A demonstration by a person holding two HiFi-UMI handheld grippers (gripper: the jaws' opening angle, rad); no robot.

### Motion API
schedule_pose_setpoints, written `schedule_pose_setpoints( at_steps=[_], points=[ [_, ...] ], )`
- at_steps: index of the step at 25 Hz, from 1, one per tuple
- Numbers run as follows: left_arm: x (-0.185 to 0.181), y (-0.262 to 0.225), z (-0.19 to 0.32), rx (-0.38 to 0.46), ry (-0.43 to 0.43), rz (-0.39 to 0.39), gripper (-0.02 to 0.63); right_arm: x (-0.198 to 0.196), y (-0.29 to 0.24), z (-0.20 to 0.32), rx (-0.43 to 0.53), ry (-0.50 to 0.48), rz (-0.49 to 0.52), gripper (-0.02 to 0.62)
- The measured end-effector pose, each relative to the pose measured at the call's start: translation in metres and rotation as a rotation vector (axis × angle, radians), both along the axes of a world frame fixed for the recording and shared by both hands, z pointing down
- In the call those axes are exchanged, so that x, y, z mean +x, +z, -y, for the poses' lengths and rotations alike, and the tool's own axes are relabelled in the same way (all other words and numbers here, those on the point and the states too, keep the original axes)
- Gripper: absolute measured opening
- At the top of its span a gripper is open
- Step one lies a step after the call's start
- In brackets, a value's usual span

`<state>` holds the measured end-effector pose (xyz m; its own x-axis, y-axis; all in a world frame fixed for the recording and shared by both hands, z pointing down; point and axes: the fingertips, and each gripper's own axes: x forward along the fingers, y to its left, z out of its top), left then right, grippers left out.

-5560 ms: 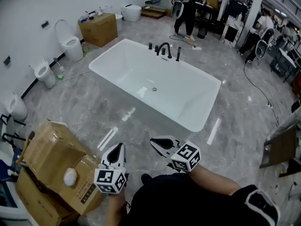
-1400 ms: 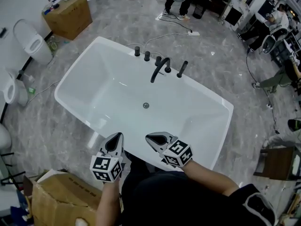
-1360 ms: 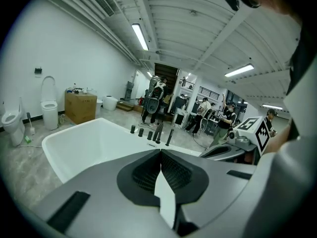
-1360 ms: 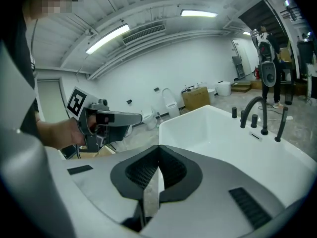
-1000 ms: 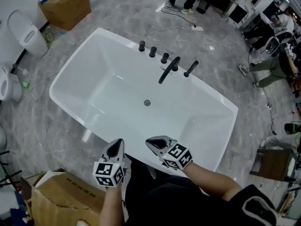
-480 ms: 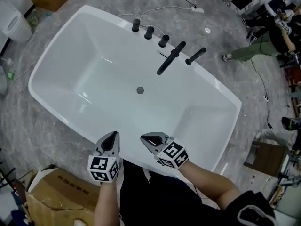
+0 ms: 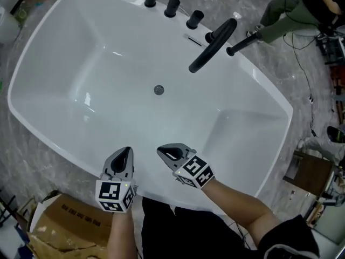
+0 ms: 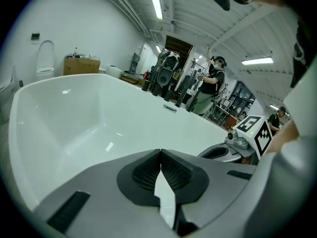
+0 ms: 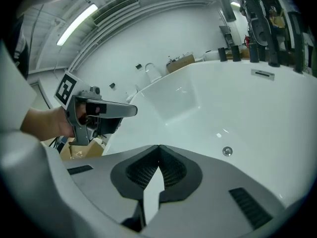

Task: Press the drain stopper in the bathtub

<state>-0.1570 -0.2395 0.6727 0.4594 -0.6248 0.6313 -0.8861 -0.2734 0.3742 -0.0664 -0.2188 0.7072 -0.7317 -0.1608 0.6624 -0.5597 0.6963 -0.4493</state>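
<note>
A white bathtub [image 7: 253, 93] fills the head view. Its round metal drain stopper [image 7: 158, 90] sits in the middle of the tub floor and also shows in the right gripper view as the drain stopper [image 9: 227, 151]. My left gripper [image 7: 124, 154] hangs over the near rim, shut with nothing in it. My right gripper [image 7: 166, 151] is beside it, just inside the near rim, also shut and empty. Both are well short of the stopper. In the left gripper view the left gripper [image 8: 160, 152] points across the tub [image 8: 74, 118].
A black faucet spout [image 7: 213, 45] and several black knobs [image 7: 172, 7] stand on the far rim. A cardboard box [image 7: 64, 231] lies on the floor at my lower left. A person [image 8: 212, 83] stands beyond the tub. Grey marble floor surrounds it.
I have walked up to the tub: it grew in view and now lies right under me. Both grippers stayed shut and now reach over the near rim.
</note>
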Motion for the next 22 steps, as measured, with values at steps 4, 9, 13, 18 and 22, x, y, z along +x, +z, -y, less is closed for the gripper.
schedule_pose_setpoints(
  at_steps=[4,9,13,18,22],
  points=[
    [0.009,0.044,0.012,0.004,-0.001,-0.019,0.012,-0.001,0.05,0.002,-0.015,0.012,-0.01,0.015],
    [0.021,0.085,0.026,0.027,0.034,0.001,0.012,0.001,0.105,0.01,-0.019,-0.003,-0.037,0.014],
    [0.025,0.13,0.037,0.006,0.059,0.012,0.012,0.002,0.147,0.038,0.009,0.0,-0.042,0.014],
    [0.029,0.173,0.047,-0.053,0.037,-0.055,0.012,0.011,0.21,0.077,0.039,0.01,-0.095,0.015],
    [0.031,0.173,0.069,-0.031,0.09,-0.076,0.012,0.019,0.263,0.105,0.054,-0.023,-0.164,0.015]
  ],
)
